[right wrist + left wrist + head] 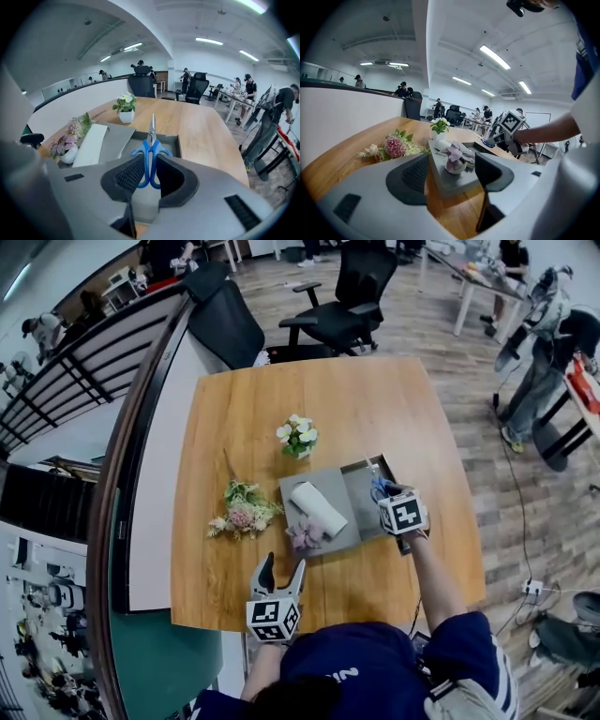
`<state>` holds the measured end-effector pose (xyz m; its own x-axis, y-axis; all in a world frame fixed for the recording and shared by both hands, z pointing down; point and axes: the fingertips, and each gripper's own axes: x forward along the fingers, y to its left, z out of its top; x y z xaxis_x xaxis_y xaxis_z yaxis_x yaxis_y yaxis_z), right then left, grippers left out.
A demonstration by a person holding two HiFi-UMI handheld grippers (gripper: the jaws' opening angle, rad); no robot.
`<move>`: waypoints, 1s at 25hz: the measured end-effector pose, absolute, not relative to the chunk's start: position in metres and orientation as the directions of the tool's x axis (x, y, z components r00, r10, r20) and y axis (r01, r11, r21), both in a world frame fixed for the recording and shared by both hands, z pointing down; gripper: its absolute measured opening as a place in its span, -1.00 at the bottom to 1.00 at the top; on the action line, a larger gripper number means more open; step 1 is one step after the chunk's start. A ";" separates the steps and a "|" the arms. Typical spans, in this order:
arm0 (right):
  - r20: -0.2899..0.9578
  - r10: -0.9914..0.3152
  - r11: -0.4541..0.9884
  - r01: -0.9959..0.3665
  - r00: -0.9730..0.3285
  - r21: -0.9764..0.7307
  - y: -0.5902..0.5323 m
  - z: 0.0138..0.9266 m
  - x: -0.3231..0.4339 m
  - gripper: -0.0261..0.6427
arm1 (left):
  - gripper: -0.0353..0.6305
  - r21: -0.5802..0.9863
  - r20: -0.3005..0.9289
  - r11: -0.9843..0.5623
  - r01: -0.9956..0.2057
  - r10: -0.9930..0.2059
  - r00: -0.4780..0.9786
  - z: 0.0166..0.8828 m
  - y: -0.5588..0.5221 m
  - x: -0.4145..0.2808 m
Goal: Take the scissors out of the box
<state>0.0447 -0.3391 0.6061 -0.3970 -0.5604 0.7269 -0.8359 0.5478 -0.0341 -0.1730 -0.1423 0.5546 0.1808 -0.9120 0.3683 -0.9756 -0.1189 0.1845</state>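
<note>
Got the scissors pinched only by the blue handles in the right gripper, right over the box, left gripper open and empty, so could totally swivel or slip back in.

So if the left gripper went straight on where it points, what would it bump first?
Probably the near corner of the flat grey box lid, then the small white pot of purple leaves standing on it. Depth is hard to judge.

left tool: jaws wide | right tool: jaws pinched (seemingly angled down)
</note>
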 end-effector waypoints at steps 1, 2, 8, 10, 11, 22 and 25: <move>0.713 -0.578 0.545 -0.838 -0.397 -0.024 -0.338 0.599 0.046 -0.64 | 0.04 0.182 0.362 -0.127 -0.975 -0.913 0.186 0.552 -0.143 -0.171; 0.701 -0.592 0.543 -0.839 -0.398 -0.019 -0.336 0.593 0.046 -0.64 | 0.04 0.182 0.356 -0.134 -0.974 -0.915 0.193 0.550 -0.143 -0.170; 0.666 -0.615 0.540 -0.841 -0.422 -0.034 -0.315 0.575 0.053 -0.64 | 0.04 0.199 0.344 -0.190 -0.961 -0.905 0.250 0.551 -0.142 -0.153; 0.648 -0.635 0.536 -0.844 -0.420 -0.021 -0.309 0.565 0.056 -0.64 | 0.04 0.204 0.341 -0.205 -0.957 -0.902 0.265 0.552 -0.142 -0.148; 0.640 -0.644 0.536 -0.844 -0.419 -0.013 -0.305 0.560 0.057 -0.64 | 0.04 0.206 0.338 -0.212 -0.955 -0.901 0.273 0.551 -0.142 -0.145; 0.522 -0.735 0.511 -0.860 -0.432 0.008 -0.255 0.520 0.066 -0.64 | 0.04 0.211 0.303 -0.311 -0.927 -0.880 0.365 0.542 -0.154 -0.117; 0.487 -0.757 0.499 -0.867 -0.436 -0.001 -0.239 0.512 0.070 -0.64 | 0.04 0.208 0.296 -0.331 -0.920 -0.875 0.382 0.538 -0.154 -0.108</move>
<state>0.0699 -0.2387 0.5115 -0.4361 -0.7568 0.4870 -0.8668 0.4987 -0.0013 -0.1082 -0.1536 0.5381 0.3822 -0.8754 0.2960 -0.9202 -0.3313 0.2084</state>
